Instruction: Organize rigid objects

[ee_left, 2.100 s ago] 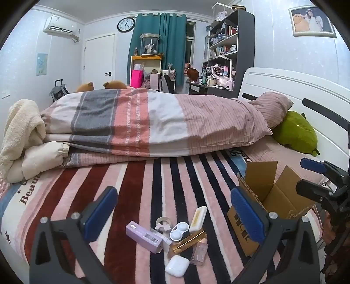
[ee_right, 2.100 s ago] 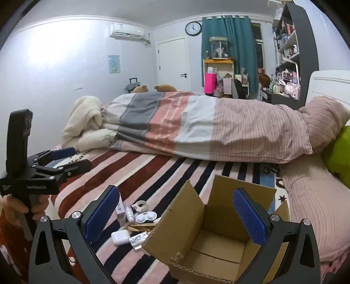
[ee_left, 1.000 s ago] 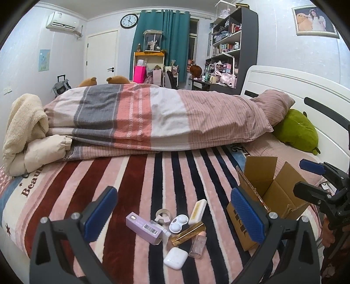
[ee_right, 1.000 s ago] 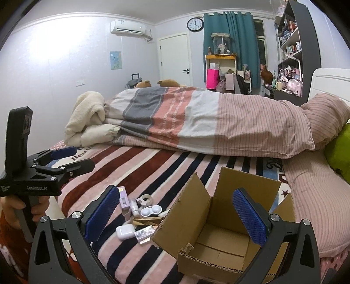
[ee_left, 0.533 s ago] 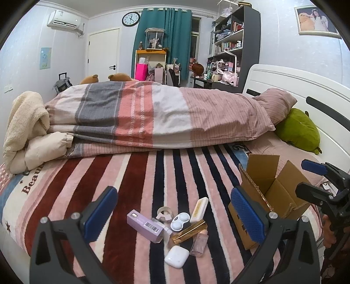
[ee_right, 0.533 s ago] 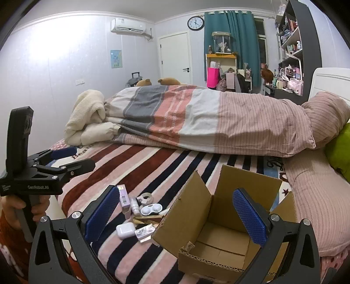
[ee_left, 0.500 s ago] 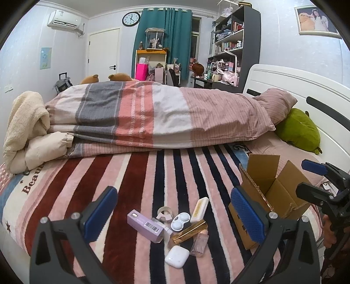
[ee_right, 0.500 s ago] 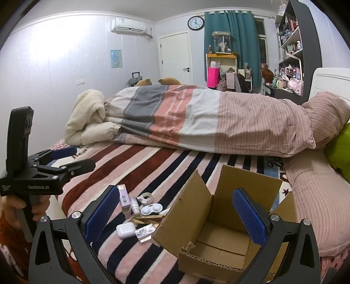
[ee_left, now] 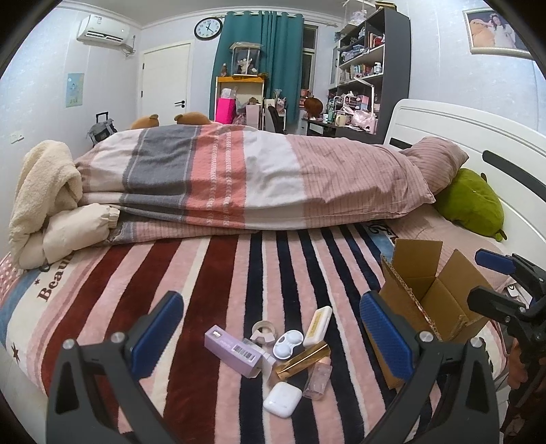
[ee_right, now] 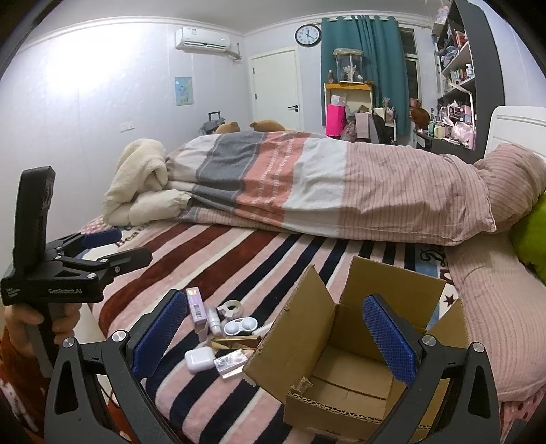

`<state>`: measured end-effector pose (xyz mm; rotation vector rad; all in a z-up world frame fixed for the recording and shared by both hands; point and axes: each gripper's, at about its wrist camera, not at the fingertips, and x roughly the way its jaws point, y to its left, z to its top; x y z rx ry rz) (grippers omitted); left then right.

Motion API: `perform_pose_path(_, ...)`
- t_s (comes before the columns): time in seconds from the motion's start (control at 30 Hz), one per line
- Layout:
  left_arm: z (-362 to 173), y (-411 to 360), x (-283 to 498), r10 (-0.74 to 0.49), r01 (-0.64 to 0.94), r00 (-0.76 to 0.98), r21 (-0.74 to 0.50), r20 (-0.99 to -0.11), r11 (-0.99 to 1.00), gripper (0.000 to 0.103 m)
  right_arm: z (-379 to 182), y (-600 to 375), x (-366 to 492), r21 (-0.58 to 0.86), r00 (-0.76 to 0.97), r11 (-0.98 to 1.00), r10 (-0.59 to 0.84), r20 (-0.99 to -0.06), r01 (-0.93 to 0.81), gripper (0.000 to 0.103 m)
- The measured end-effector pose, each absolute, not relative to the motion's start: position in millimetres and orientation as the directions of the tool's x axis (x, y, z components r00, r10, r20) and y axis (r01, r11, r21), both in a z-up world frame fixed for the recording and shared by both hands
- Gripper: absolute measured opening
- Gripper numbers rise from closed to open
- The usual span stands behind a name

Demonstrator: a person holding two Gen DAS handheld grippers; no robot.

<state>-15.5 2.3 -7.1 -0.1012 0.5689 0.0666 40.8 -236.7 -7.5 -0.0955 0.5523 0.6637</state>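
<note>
left gripper [ee_right: 102,247] body reads "genrobot.ai"; blanket [ee_left: 47,285] reads "beau".

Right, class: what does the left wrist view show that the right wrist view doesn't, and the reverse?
Only the left wrist view shows the framed photo and the whole cream case.

Only the right wrist view shows the cardboard box floor, bare, and the hand holding the left gripper.

Both show the purple box, white earbud case, open flaps and striped blanket.
</note>
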Motion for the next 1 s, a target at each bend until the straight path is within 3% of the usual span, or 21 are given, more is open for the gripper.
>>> perform_pose_path(0.4, -7, 5, -16, 0.032, -0.091, 0.843, -0.083, -0.537, 0.992, 0.103, -5, -226, 39, 0.072, 0.655, 0.790, 0.552, -0.516, -0.609, 0.103)
perform_pose_path(0.6, -12, 19, -15, 0.051, -0.114, 0.839, -0.083, -0.542, 0.990, 0.103, 0, -204, 8, -0.043, 0.650, 0.716, 0.604, -0.461, -0.696, 0.102)
perform_pose_path(0.7, -20, 37, -13, 0.071, -0.141, 0.827, -0.084, -0.558, 0.986, 0.103, -9, -180, -10, -0.088, 0.606, 0.650, 0.640, -0.472, -0.755, 0.085)
perform_pose_path(0.8, -35, 53, -13, 0.088, -0.164, 0.813, -0.082, -0.576, 0.983, 0.103, -33, -149, -22, -0.092, 0.531, 0.570, 0.679, -0.507, -0.817, 0.084)
perform_pose_path(0.93, -60, 76, -13, 0.105, -0.191, 0.793, -0.082, -0.600, 0.978, 0.103, -83, -116, -19, -0.031, 0.431, 0.518, 0.677, -0.596, -0.855, 0.066)
perform_pose_path(1.0, -77, 87, -12, 0.095, -0.191, 0.780, -0.091, -0.619, 0.977, 0.103, -109, -105, -13, -0.006, 0.396, 0.509, 0.661, -0.637, -0.860, 0.065)
